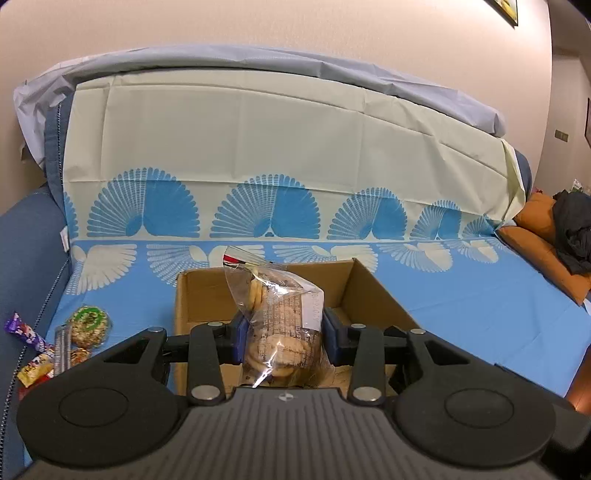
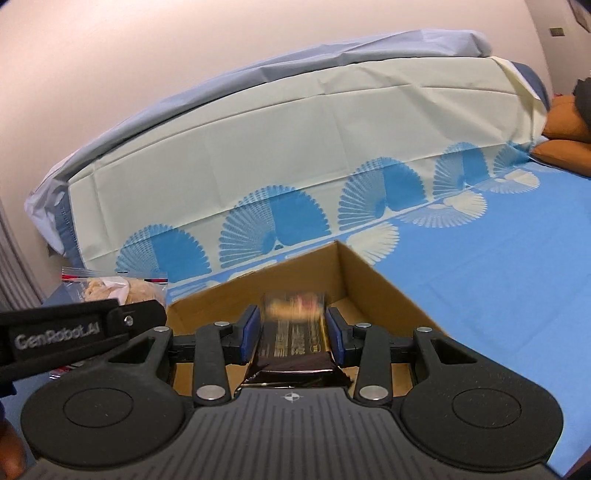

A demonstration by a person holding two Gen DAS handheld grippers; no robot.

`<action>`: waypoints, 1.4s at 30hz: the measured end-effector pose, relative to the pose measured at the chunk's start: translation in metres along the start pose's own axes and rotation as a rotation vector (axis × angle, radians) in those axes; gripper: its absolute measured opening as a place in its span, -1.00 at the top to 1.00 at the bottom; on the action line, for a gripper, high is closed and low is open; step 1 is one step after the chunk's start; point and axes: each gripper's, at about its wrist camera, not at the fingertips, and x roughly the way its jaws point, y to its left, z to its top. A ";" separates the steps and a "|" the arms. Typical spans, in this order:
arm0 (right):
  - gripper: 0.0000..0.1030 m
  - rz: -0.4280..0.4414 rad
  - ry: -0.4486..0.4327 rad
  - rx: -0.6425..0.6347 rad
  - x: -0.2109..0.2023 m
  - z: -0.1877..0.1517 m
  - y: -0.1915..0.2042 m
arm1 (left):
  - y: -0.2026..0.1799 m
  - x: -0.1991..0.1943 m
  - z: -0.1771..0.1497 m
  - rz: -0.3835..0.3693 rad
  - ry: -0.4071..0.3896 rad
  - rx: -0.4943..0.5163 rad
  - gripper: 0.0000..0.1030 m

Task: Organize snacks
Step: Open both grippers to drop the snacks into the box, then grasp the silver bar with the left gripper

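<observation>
A blue and cream sheet with fan prints (image 1: 258, 206) covers the sofa seat and back. A pale grey cover (image 1: 221, 59) drapes the sofa top at twelve o'clock. At three o'clock lies an orange cushion (image 1: 535, 229) with dark clothing (image 1: 572, 232) heaped on it. A picture frame (image 1: 506, 9) hangs at one o'clock.
</observation>
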 end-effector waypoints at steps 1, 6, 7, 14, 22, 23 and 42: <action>0.23 -0.002 -0.004 0.005 -0.001 0.000 -0.002 | -0.001 0.000 0.000 0.000 -0.001 -0.002 0.15; 0.23 0.002 -0.011 0.015 -0.001 0.002 -0.005 | -0.004 0.003 0.002 0.000 0.002 0.005 0.14; 0.23 0.001 -0.009 0.019 0.000 0.004 -0.006 | -0.005 0.005 0.003 -0.001 0.007 0.005 0.13; -0.04 -0.067 -0.019 0.045 -0.001 0.003 -0.013 | -0.004 0.000 -0.001 0.009 -0.009 0.010 -0.42; -0.17 -0.109 -0.030 0.004 0.000 -0.005 -0.011 | 0.033 -0.039 -0.042 0.022 -0.055 0.049 -0.05; -0.17 -0.107 -0.031 -0.004 0.000 -0.005 -0.009 | 0.043 -0.044 -0.048 0.023 -0.045 0.044 0.08; -0.16 0.110 -0.068 -0.204 -0.015 -0.044 0.060 | 0.212 -0.103 -0.114 0.192 0.049 -0.125 0.44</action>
